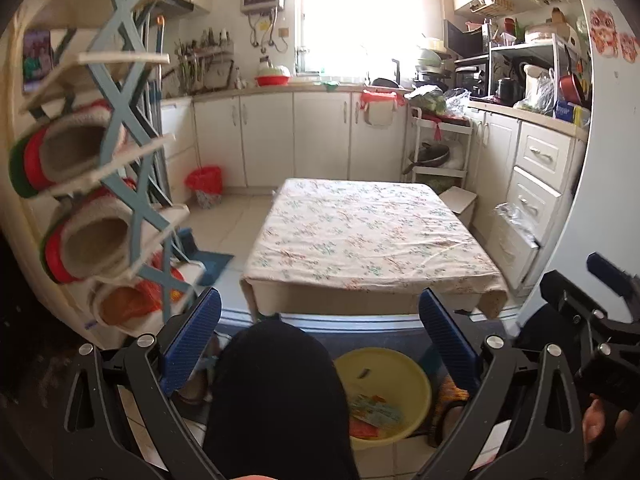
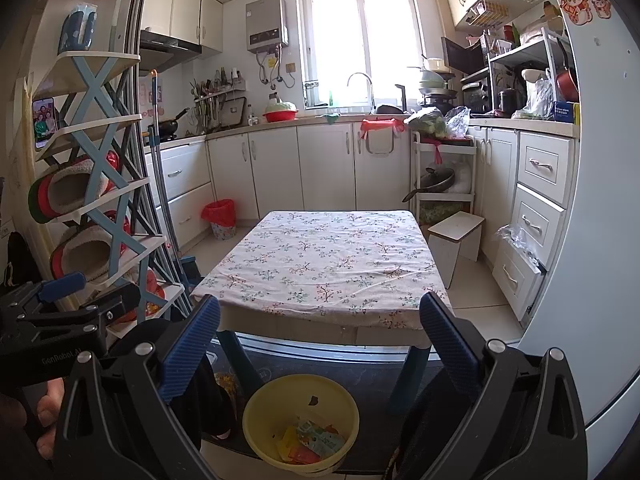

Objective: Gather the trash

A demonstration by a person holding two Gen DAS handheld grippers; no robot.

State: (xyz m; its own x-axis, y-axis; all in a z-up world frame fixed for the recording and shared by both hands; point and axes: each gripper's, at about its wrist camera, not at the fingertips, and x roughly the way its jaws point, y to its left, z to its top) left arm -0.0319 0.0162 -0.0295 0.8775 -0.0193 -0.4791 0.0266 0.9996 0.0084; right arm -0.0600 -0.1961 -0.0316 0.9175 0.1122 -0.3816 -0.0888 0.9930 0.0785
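1. The left claw (image 1: 320,320) stands wide apart, its two blue fingers (image 1: 196,336) ribbed with fine ridges and set on black angular arms; nothing lies between them.
2. The right claw (image 2: 320,324) is likewise spread wide and holds nothing; its blue ribbed fingers (image 2: 448,344) sit on the same black frames with silver bolts.
3. A round yellow plastic basin (image 2: 264,408) sits on the floor, low in both views, just in front of the tabletop's near edge and below the open fingers.
4. Inside the basin lies the trash (image 2: 310,442): crumpled wrappers in orange, yellow and pale green, flat and creased, gathered toward the near wall. A small dark scrap clings higher up the inner wall.
5. In the left wrist view the basin (image 1: 416,368) sits lower right between the fingers, partly hidden by a dark rounded knee (image 1: 276,396) of the person.
6. The tabletop (image 2: 328,264) is rectangular, draped in a cream cloth printed with small floral sprigs, lightly wrinkled, on blue legs.
7. To the left stands a shoe rack (image 2: 100,168) of pale boards and blue crossed struts, holding fuzzy slippers with red and green trim.
8. A small bin lined with a red bag (image 2: 219,216) stands by the white cabinets, well apart from both claws.
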